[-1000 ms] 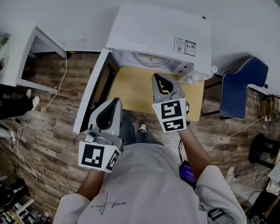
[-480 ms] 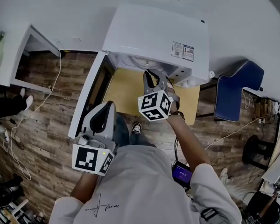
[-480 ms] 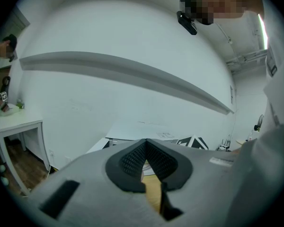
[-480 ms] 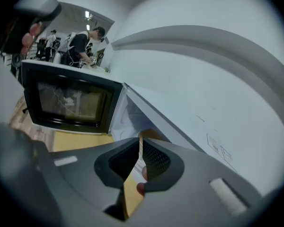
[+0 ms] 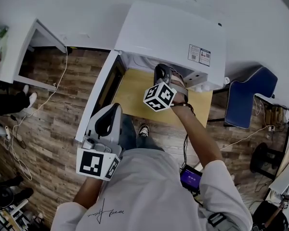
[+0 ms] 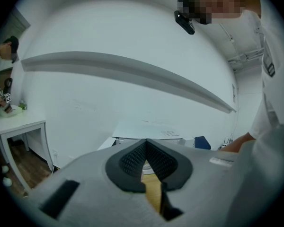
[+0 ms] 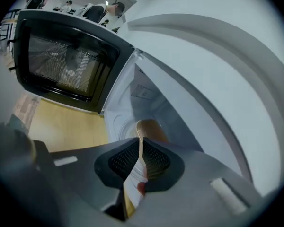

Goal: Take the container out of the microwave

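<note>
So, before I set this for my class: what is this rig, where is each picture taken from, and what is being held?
No robot here: a person holds a pair of tongs in each hand, each bearing a cube of square markers. The head view looks down from a camera on the person's head. The two gripper views come from cameras riding on the tongs, looking along their jaws. A white microwave stands on a yellowish table, its door swung open. The right tongs reach into the oven. Their jaws have just been opening and stand slightly apart, with the container showing in the gap, seemingly not gripped yet. The left tongs are held back outside, jaws together, holding nothing.
</note>
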